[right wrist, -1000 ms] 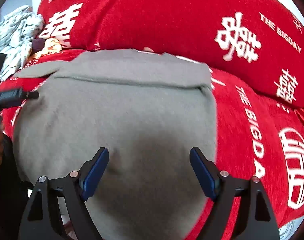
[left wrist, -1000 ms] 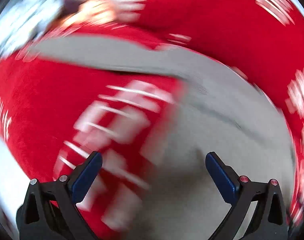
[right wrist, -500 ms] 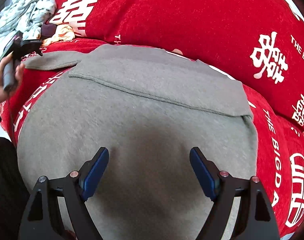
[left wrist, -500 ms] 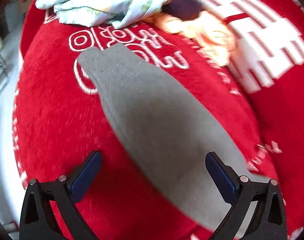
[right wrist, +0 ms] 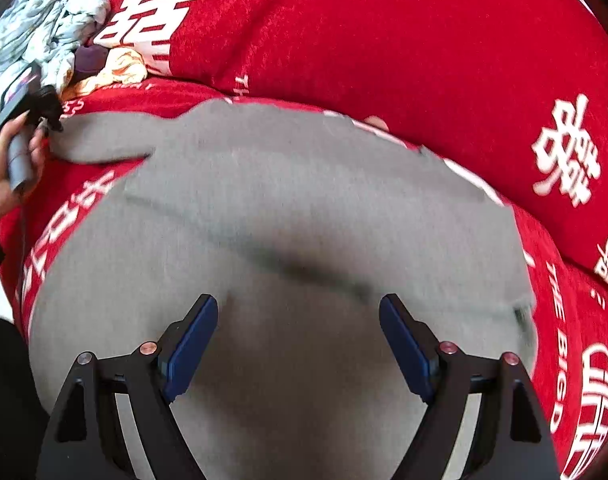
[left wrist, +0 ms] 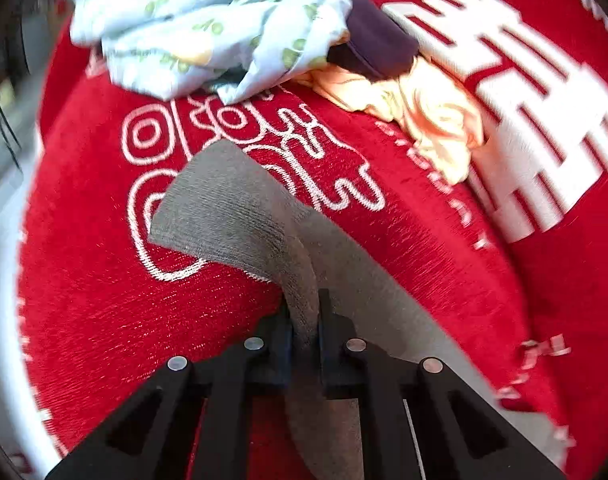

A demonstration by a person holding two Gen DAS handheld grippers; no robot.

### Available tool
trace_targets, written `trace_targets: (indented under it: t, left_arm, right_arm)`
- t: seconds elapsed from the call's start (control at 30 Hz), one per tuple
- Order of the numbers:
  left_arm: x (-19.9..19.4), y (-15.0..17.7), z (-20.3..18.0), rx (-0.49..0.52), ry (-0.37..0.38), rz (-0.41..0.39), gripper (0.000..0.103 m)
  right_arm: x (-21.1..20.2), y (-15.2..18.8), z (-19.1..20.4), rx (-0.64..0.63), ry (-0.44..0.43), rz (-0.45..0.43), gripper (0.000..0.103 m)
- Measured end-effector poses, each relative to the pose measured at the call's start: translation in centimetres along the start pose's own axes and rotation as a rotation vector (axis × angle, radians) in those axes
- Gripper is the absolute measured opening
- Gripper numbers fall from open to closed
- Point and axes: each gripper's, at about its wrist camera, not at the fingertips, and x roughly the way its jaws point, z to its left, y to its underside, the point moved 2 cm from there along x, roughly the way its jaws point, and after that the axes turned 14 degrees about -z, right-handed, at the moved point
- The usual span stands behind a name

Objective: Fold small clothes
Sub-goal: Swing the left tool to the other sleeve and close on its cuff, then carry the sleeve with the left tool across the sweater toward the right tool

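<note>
A grey knit garment (right wrist: 304, 216) lies spread on the red cover with white lettering (right wrist: 384, 40). Its long grey sleeve (left wrist: 231, 212) stretches out to the left. My left gripper (left wrist: 304, 312) is shut on this sleeve, pinching a fold of it, and the sleeve end curls up ahead of the jaws. The left gripper also shows in the right wrist view (right wrist: 35, 108) at the sleeve tip, held by a hand. My right gripper (right wrist: 297, 344) is open and empty, hovering just above the garment's body.
A pile of other clothes lies at the far left: a pale blue printed cloth (left wrist: 207, 20), a dark purple piece (left wrist: 376, 44) and a pale yellow piece (left wrist: 428, 108). A big red cushion (right wrist: 424, 60) rises behind the garment.
My left gripper has closed on the grey sleeve and its end has lifted and curled. My right gripper stayed open and shifted slightly over the garment's body.
</note>
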Motion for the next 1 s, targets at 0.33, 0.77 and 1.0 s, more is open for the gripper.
trace_targets:
  t: [0.33, 0.77, 1.0]
  left_arm:
    - [-1.5, -0.7, 3.9, -0.085, 0.197, 0.029, 0.011]
    - [-6.0, -1.0, 1.3, 0.069, 0.184, -0.073, 0.011]
    - [-7.8, 0.6, -2.4, 0.169, 0.192, -0.031, 0.011]
  right_arm:
    - [10.6, -9.6, 7.4, -0.085, -0.086, 0.005, 0.085]
    - [16.8, -11.8, 15.2, -0.088, -0.185, 0.077, 0.085]
    - [14.5, -11.3, 9.7, -0.053, -0.075, 0.080, 0.085]
